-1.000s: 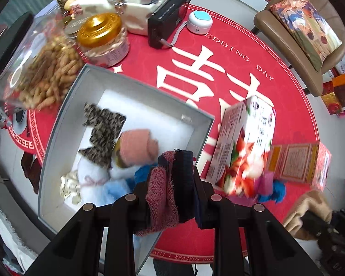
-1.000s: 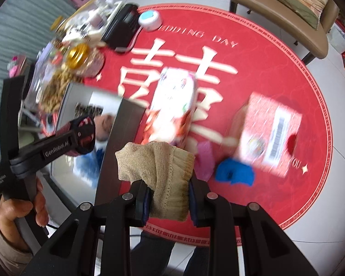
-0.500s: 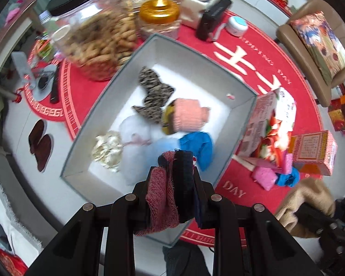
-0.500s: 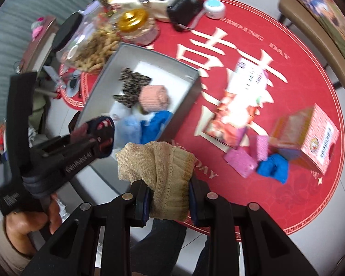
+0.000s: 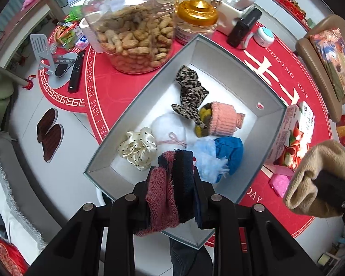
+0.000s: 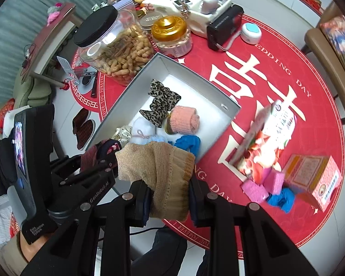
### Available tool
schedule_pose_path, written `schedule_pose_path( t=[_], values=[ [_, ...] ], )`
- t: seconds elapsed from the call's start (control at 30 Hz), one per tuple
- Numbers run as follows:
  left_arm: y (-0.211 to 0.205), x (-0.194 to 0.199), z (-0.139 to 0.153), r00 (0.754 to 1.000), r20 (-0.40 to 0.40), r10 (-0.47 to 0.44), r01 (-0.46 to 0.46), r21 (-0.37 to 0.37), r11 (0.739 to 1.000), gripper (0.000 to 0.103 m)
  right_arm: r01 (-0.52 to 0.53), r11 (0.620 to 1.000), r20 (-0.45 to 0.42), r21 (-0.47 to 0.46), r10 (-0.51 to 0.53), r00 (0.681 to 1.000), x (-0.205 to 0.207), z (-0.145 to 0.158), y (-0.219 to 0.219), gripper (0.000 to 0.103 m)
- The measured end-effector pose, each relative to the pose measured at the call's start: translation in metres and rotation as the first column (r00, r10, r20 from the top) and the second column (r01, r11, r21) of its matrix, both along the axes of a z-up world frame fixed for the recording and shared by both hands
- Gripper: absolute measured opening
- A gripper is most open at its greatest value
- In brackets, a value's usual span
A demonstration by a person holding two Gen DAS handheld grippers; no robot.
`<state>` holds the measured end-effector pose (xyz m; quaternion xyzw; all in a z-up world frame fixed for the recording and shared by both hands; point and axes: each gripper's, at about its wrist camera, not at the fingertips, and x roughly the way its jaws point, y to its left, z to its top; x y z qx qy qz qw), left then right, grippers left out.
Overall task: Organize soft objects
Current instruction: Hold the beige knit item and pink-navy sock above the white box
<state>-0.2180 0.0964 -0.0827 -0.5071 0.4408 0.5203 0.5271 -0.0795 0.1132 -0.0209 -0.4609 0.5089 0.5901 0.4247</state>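
My left gripper (image 5: 171,197) is shut on a red and navy knitted piece (image 5: 170,191), hanging over the near corner of the grey box (image 5: 149,85). Inside the box lie a leopard-print cloth (image 5: 189,87), a pink knit roll (image 5: 225,119), a blue cloth (image 5: 230,149), a white fluffy piece (image 5: 170,124) and a cream dotted scrunchie (image 5: 138,148). My right gripper (image 6: 168,197) is shut on a beige knit sock (image 6: 158,172), just outside the box's near edge (image 6: 220,128). Pink pieces (image 6: 262,184) and a blue piece (image 6: 281,199) lie on the red mat.
A big peanut jar (image 5: 131,30), a gold-lidded jar (image 5: 196,20) and a black device (image 5: 243,26) stand behind the box. A tilted carton (image 6: 269,135) and a pink box (image 6: 312,179) sit right of it. A chair (image 5: 326,62) stands at the far right.
Both grippers have swept sideways toward the grey box, each still holding its knit piece. The box now fills the middle of both views and the cartons have slid to the right.
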Motion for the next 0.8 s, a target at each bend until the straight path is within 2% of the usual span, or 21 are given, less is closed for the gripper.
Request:
schedule_pose_path(
  t=[0.8],
  values=[
    [0.001, -0.004, -0.017, 1.0, -0.006, -0.003, 0.003, -0.044, 0.999, 0.028, -0.003, 0.999, 0.033, -0.049, 0.005, 0.999, -0.003, -0.017, 0.012, 0.028]
  ],
)
